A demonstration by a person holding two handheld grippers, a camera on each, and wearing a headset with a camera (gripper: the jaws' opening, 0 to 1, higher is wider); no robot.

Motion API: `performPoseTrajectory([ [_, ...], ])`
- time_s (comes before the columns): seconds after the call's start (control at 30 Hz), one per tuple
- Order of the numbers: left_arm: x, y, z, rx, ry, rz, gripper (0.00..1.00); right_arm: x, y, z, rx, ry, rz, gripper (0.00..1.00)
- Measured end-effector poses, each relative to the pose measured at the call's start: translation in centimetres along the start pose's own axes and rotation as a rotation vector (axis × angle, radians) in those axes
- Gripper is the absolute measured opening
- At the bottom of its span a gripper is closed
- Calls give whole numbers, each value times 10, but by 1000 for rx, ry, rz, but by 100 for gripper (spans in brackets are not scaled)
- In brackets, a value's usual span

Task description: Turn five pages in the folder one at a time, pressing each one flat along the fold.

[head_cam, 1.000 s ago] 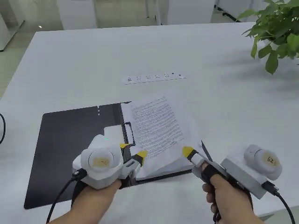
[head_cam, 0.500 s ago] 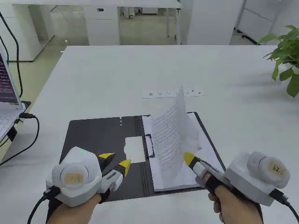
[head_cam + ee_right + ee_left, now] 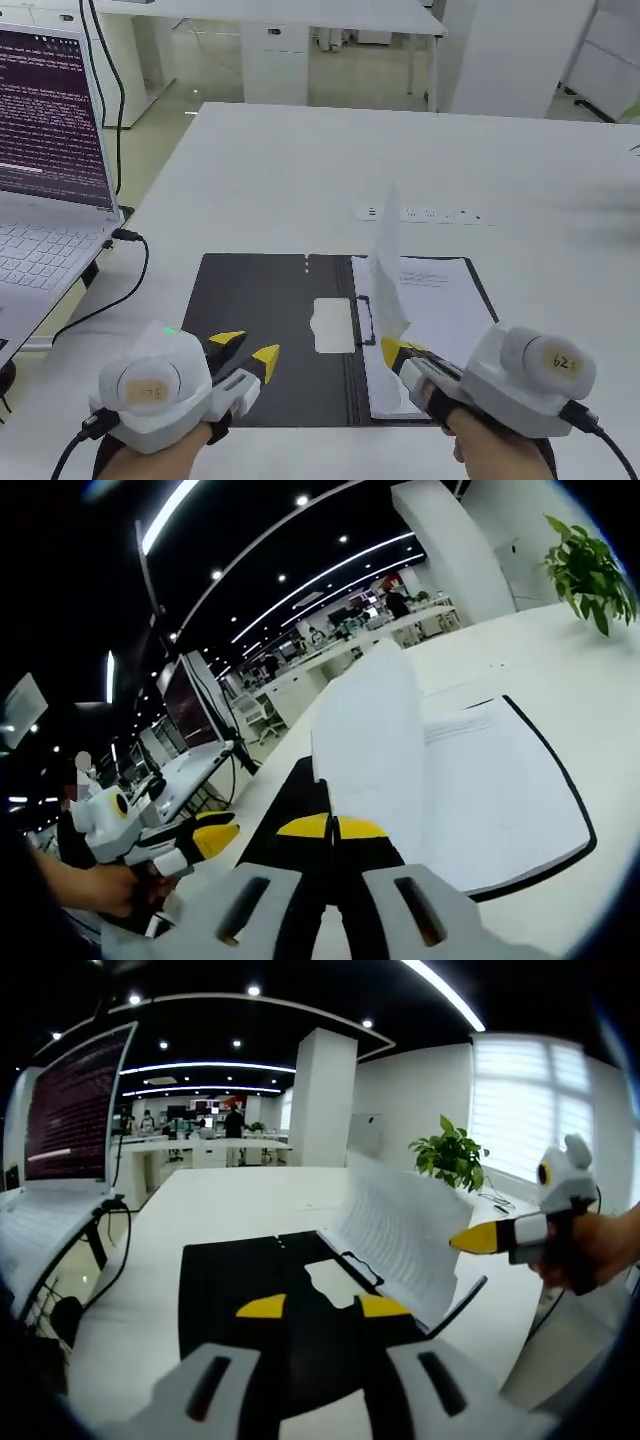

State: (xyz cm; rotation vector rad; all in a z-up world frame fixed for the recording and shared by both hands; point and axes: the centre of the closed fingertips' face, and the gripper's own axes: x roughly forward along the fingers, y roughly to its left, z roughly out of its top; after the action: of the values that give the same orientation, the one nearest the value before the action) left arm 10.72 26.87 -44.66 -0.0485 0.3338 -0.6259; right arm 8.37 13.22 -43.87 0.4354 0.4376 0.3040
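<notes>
Head view: page on edge above the fold, left cover waiting

The right gripper [image 3: 397,352] has its jaws closed on the near bottom edge of one page [image 3: 385,265]. The right gripper view shows the yellow tips meeting, with the sheet rising from between them. That page stands almost upright over the middle of the open folder [image 3: 260,300], and its long axis runs away from the person, in line with the fold. The remaining stack of sheets [image 3: 440,300] lies flat to its right, held under the clip [image 3: 362,320] at the spine.

The page has to go left, onto the bare black cover. The left gripper [image 3: 247,347] hovers over the near part of that cover with its jaws apart and nothing between them. It is the nearer tool to the landing side and looks well placed to press along the fold, though it may need to clear the falling sheet's path.

Beyond the folder a power strip [image 3: 425,214] lies on the table [image 3: 300,160], well apart. A laptop [image 3: 50,120] and its cable [image 3: 130,285] sit to the left, clear of the work
</notes>
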Motion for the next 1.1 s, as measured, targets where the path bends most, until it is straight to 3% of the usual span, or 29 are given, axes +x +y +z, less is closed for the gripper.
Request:
performPoseTrajectory([
  [0.27, -21, 20, -7, -19, 1, 52, 23, 22, 21, -23, -80, 92, 40, 0],
  [0.43, -30, 27, -12, -24, 12, 73, 23, 35, 26, -39, -156, 137, 33, 0],
  [0.8, -38, 31, -25, -6, 43, 71, 20, 60, 44, -71, -272, 242, 65, 0],
  [1.1, -39, 34, -36, -15, 72, 73, 21, 76, 43, -99, -353, 342, 63, 0],
])
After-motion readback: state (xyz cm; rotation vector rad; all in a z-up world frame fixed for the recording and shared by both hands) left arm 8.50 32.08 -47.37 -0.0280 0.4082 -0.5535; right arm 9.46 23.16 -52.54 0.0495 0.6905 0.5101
